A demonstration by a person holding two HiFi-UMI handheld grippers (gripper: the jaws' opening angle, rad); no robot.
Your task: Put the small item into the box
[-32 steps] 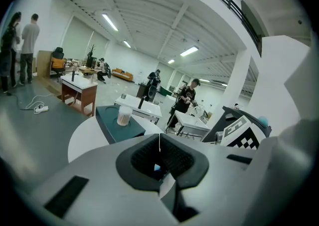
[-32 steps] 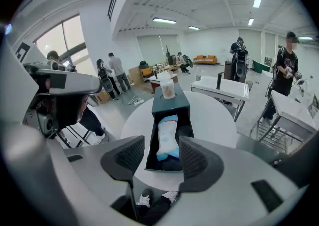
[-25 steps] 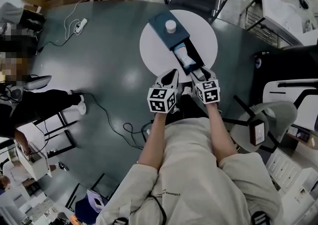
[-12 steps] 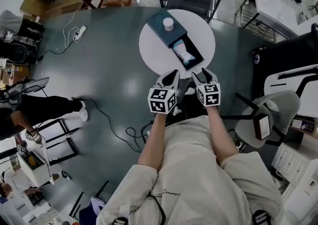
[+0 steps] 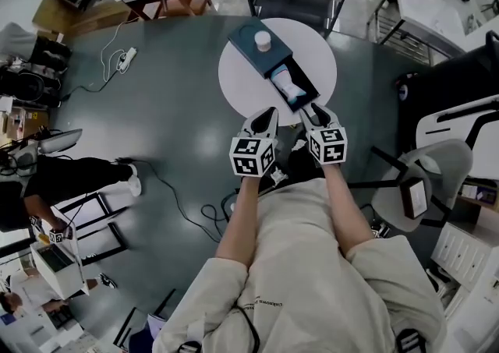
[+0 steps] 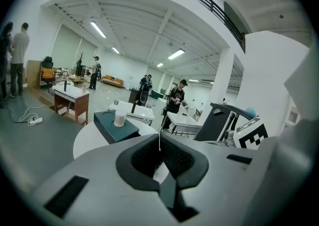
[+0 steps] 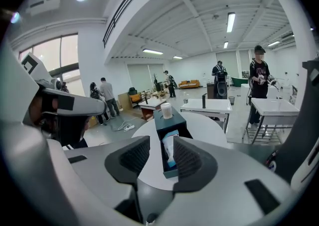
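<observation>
Now that the small item (image 5: 290, 89) lies in the open drawer of the box (image 5: 245, 37), placement looks done.
Left gripper (image 5: 267, 114): jaws together, empty. Right gripper (image 5: 316, 114): drawn back from the drawer since 1 s ago, jaws closing, nothing between them.

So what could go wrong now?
The white cup stands on top of the box, so a bump could tip it. The drawer is open with the small item inside. The right tool, its jaws closing with nothing between them, sits close by, so a careless shove might slide the box.
</observation>
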